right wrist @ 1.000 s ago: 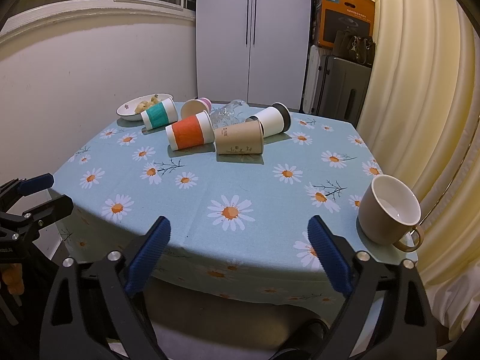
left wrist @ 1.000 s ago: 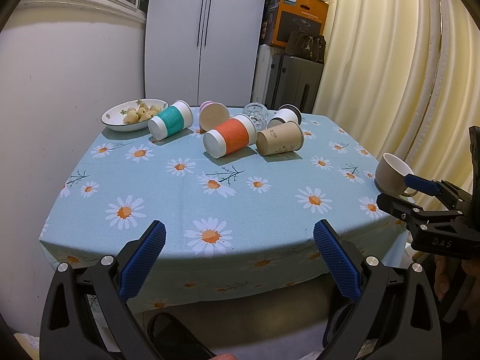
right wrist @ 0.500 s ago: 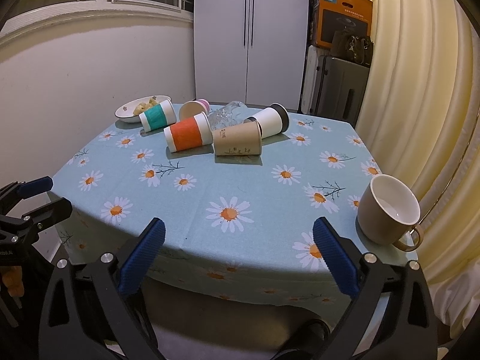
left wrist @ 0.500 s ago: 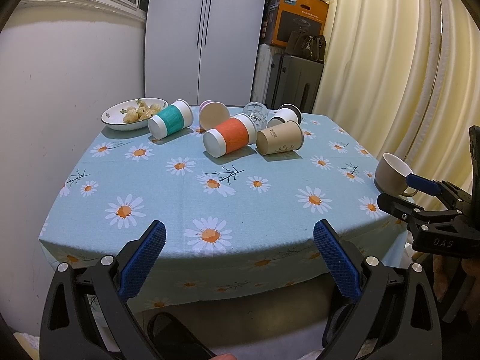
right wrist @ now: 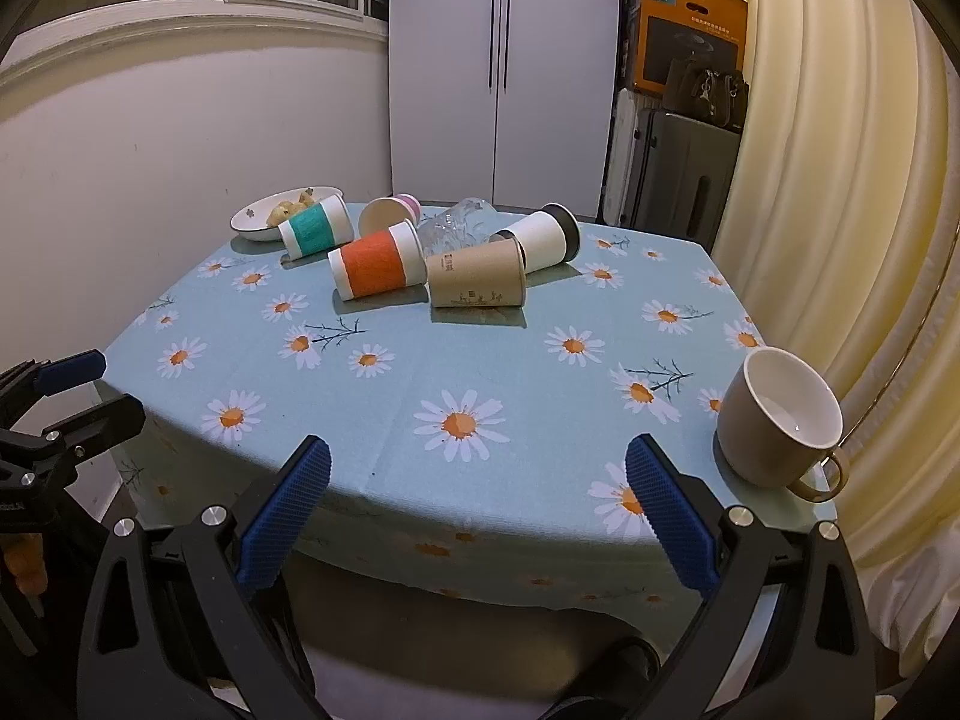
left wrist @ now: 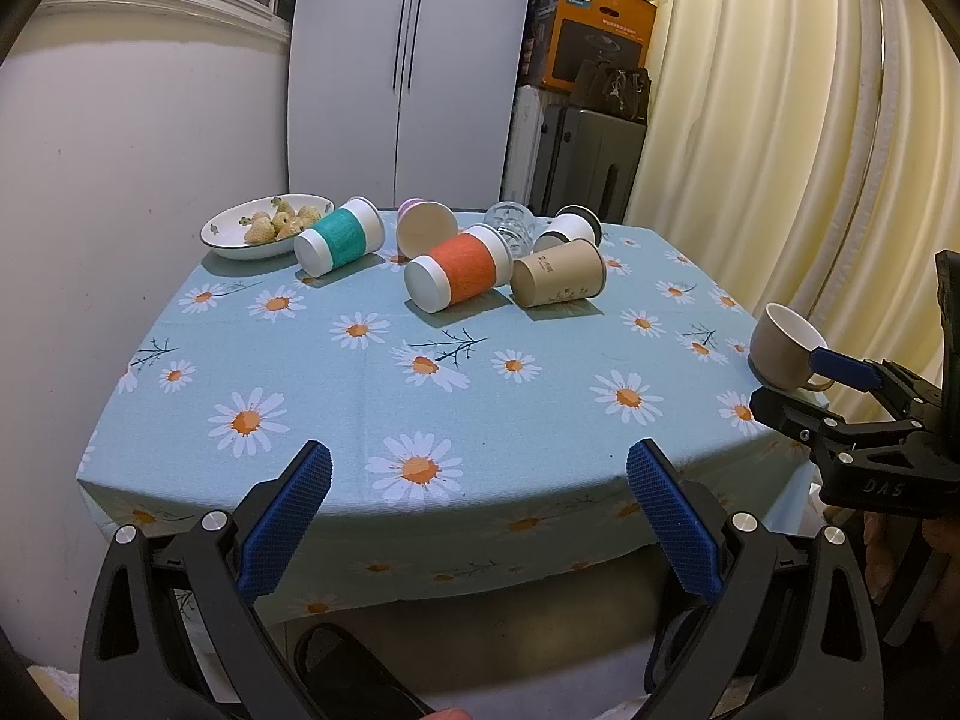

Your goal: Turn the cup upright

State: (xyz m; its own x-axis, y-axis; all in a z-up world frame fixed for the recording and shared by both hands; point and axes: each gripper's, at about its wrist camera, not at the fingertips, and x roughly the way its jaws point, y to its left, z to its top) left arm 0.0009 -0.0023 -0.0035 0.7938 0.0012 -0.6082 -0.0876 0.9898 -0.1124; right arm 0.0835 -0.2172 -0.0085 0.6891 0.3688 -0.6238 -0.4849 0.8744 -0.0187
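Several cups lie on their sides at the far part of the table: a teal-banded cup (left wrist: 341, 242), an orange-banded cup (left wrist: 457, 276), a brown paper cup (left wrist: 558, 281), a white cup with a dark lid (right wrist: 543, 240), a pink cup (left wrist: 425, 228) and a clear glass (left wrist: 509, 227). A beige mug (right wrist: 780, 427) stands upright at the right front corner. My left gripper (left wrist: 477, 522) is open and empty in front of the table edge. My right gripper (right wrist: 477, 519) is open and empty too, left of the mug; it also shows in the left wrist view (left wrist: 828, 384).
A white bowl of food (left wrist: 264, 232) sits at the far left on the daisy tablecloth (left wrist: 384, 372). A wall is on the left, curtains on the right, a white cabinet and boxes behind.
Both grippers have drawn back slightly from the table. The cups and the mug have not moved.
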